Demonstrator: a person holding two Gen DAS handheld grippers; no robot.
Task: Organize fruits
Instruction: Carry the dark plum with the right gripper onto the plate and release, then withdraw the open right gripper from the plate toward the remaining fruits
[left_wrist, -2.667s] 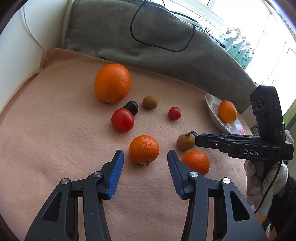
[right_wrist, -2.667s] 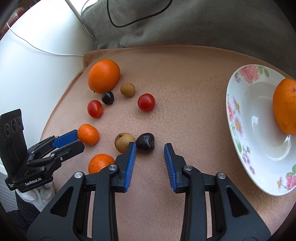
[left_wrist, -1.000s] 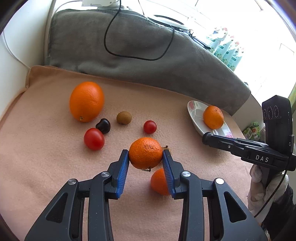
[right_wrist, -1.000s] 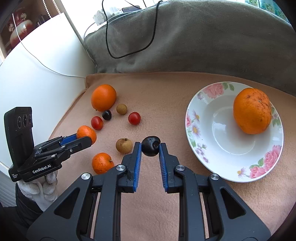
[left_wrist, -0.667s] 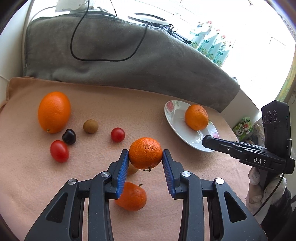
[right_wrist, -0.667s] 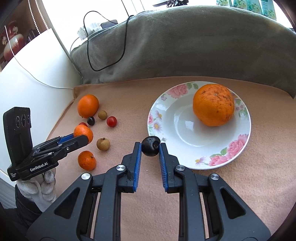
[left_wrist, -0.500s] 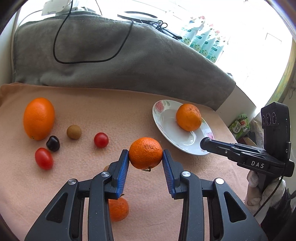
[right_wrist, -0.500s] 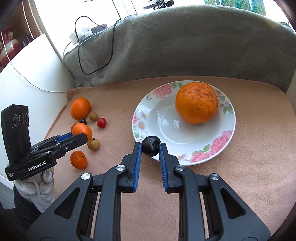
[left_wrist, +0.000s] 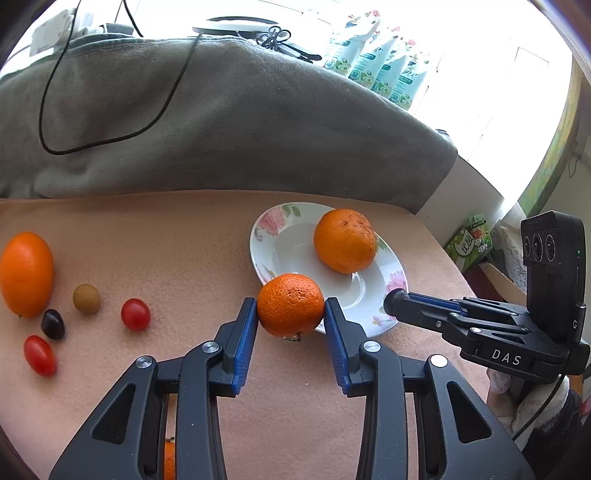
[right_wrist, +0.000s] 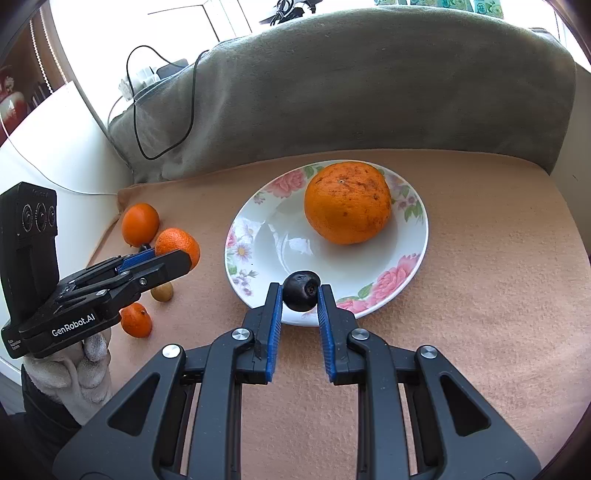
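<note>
My left gripper (left_wrist: 291, 314) is shut on a small mandarin (left_wrist: 290, 304), held in the air just left of the flowered white plate (left_wrist: 269, 236). My right gripper (right_wrist: 301, 293) is shut on a dark round fruit (right_wrist: 301, 290) over the plate's near rim (right_wrist: 406, 273). A big orange (right_wrist: 347, 203) lies in the plate. On the peach cloth to the left lie a large orange (left_wrist: 26, 273), a brown longan (left_wrist: 86, 298), a dark fruit (left_wrist: 52, 324) and two cherry tomatoes (left_wrist: 135, 314). Another mandarin (right_wrist: 136, 319) and a longan (right_wrist: 162, 291) sit below the left gripper (right_wrist: 184, 258).
A grey blanket (left_wrist: 229, 125) with a black cable (left_wrist: 110, 133) rises behind the peach cloth (left_wrist: 166, 229). A white wall (right_wrist: 55, 147) borders the left side. Packets (left_wrist: 376, 74) stand on the bright sill at the back. Gloved hands (right_wrist: 70, 373) hold both grippers.
Both grippers have carried their fruit rightward toward the plate. The plate now sits close in front of both, and the loose fruits have slid to the left of the views.
</note>
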